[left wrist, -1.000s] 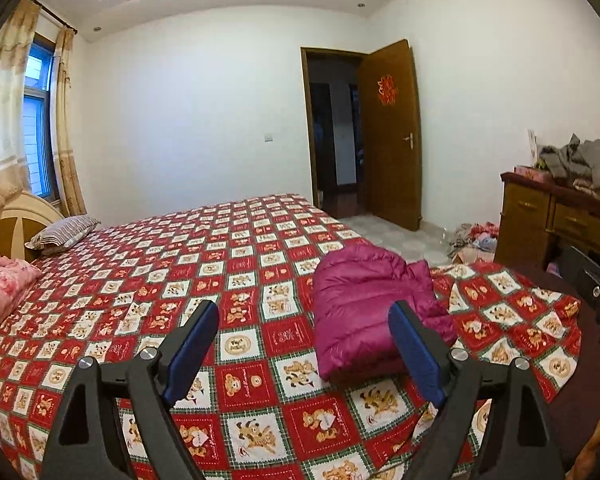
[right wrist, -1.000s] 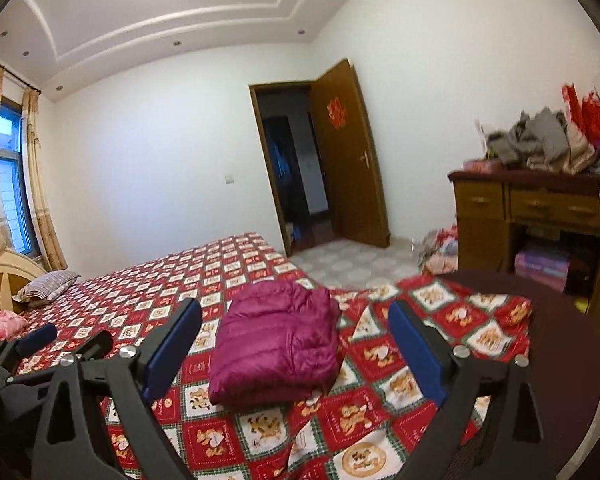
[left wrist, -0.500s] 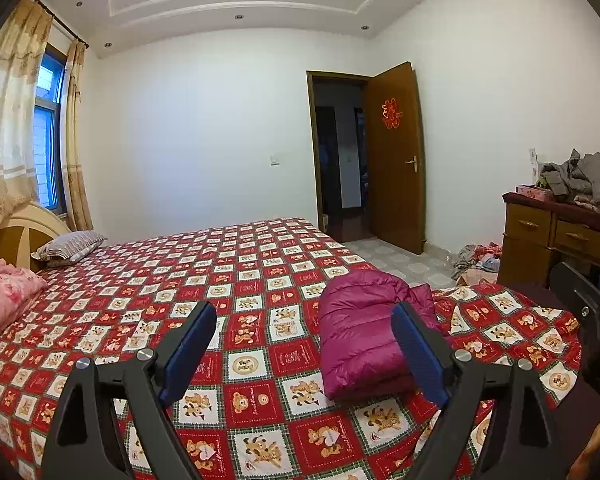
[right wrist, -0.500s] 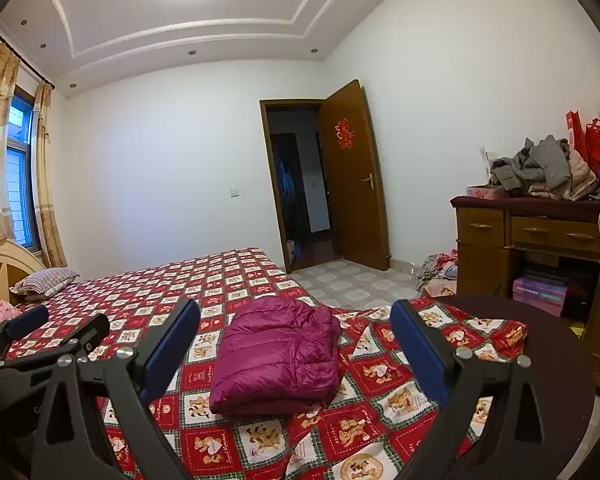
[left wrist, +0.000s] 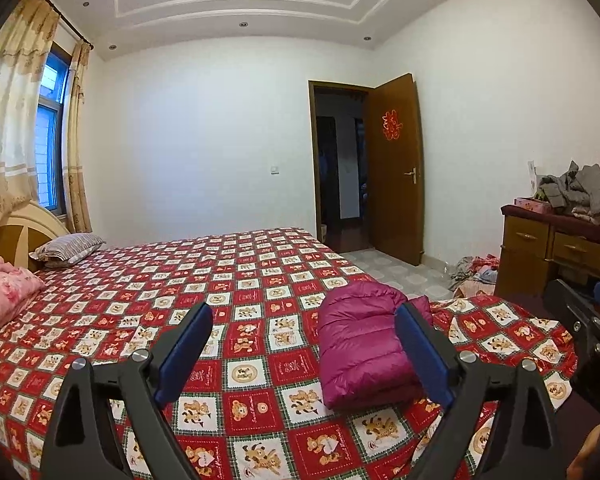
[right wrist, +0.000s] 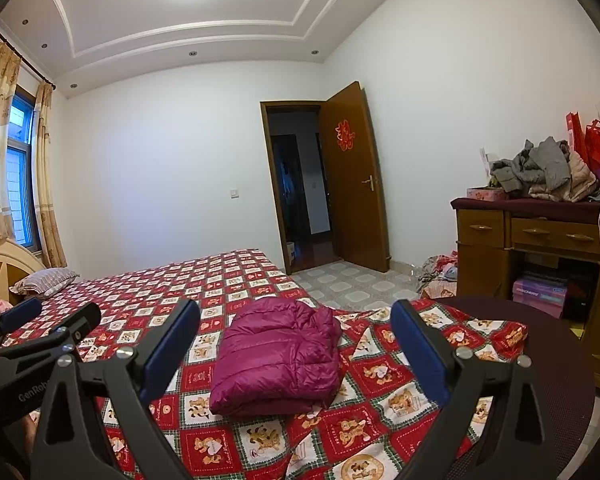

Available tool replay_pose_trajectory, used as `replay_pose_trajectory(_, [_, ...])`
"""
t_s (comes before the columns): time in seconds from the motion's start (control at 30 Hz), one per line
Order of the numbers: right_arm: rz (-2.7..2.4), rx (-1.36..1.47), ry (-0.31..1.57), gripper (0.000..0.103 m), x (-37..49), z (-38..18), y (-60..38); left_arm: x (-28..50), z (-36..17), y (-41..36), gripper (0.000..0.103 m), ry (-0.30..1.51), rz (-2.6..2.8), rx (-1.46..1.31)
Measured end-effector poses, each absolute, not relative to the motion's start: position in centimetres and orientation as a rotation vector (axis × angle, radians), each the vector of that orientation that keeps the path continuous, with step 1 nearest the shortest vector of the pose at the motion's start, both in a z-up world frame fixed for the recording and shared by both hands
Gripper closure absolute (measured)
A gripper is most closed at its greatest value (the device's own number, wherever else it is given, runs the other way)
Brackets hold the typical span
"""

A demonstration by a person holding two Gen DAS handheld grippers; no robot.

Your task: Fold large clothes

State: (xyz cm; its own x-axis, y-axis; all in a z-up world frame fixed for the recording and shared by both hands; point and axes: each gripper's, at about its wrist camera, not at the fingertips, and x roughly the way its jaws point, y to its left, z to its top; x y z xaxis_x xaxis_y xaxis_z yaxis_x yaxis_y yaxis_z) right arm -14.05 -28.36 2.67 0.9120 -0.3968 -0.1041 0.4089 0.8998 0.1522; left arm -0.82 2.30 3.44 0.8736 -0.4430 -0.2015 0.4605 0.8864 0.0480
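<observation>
I count one folded magenta puffer jacket (right wrist: 278,354), lying flat on the red bear-print bedspread (left wrist: 240,280) near the bed's foot corner, dead centre at 12 o'clock from my R side, at about 1 o'clock from my L side. Nothing touches it.

Two grippers. Left gripper (left wrist: 304,348): jaws wide and opening, nothing between them, held above the spread w/ the jacket beyond its right finger. Right gripper (right wrist: 296,348): jaws spread wide, empty; the jacket shows in the gap but farther off, apart from the pads. In the right wrist view the L tool sits at 9 o'clock.

Bed head, approx 9–10 o'clock: one striped pillow (left wrist: 70,248), one pink quilt bundle (left wrist: 4,296).

One wooden desk (right wrist: 540,240) at 3 o'clock; on top, a heap of grey and beige clothes (right wrist: 540,172), one small pink box (right wrist: 486,193), two red bags (right wrist: 588,144). In its open knee space: a stack of boxes (right wrist: 540,294); can't tell the count.

One pile of clothes on floor (right wrist: 440,276) beside the desk. One door (right wrist: 352,184), standing open. One window (left wrist: 50,152) w/ curtains at 9 o'clock.
</observation>
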Motion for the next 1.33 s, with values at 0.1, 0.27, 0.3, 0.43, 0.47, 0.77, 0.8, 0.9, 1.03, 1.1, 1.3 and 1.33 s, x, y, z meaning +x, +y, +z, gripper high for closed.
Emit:
replay_pose_trajectory(0.1, [-0.417,0.172,0.068,0.005,-14.1,2.7,-28.4,-0.9,3.5,2.3,0.008,0.181,-0.47,0.099])
replay_pose_trajectory(0.27, [-0.42,0.161,0.071,0.005,-14.1,2.8,-28.3,-0.8,3.5,2.4,0.008,0.189,-0.475,0.097])
replay_pose_trajectory(0.3, [-0.42,0.159,0.07,0.005,-14.1,2.8,-28.2,-0.8,3.5,2.4,0.008,0.189,-0.474,0.098])
replay_pose_trajectory(0.43, [-0.421,0.156,0.069,0.005,-14.1,2.8,-28.1,-0.7,3.5,2.6,0.008,0.187,-0.473,0.098])
replay_pose_trajectory(0.47, [-0.421,0.156,0.069,0.004,-14.1,2.9,-28.1,-0.7,3.6,2.6,0.007,0.185,-0.474,0.097])
replay_pose_trajectory(0.77, [-0.424,0.15,0.066,0.004,-14.2,3.1,-28.1,-0.5,3.7,2.7,0.007,0.173,-0.469,0.11])
replay_pose_trajectory(0.8, [-0.425,0.15,0.066,0.004,-14.2,3.1,-28.1,-0.4,3.8,2.7,0.007,0.179,-0.478,0.104])
replay_pose_trajectory(0.9, [-0.425,0.148,0.066,0.004,-14.2,3.1,-28.1,0.1,3.9,2.9,0.007,0.203,-0.486,0.088])
replay_pose_trajectory(1.03, [-0.428,0.141,0.062,0.003,-14.3,3.3,-28.1,0.9,3.9,3.2,0.007,0.234,-0.498,0.067])
replay_pose_trajectory(1.1, [-0.426,0.142,0.063,0.003,-14.3,3.2,-28.1,1.3,3.8,3.5,0.007,0.242,-0.514,0.051])
replay_pose_trajectory(1.3, [-0.425,0.15,0.078,0.003,-14.1,3.1,-28.4,2.3,3.4,3.7,0.007,0.257,-0.477,0.053])
replay_pose_trajectory(1.33, [-0.427,0.149,0.081,0.003,-14.0,3.1,-28.5,2.4,3.3,3.7,0.007,0.26,-0.471,0.054])
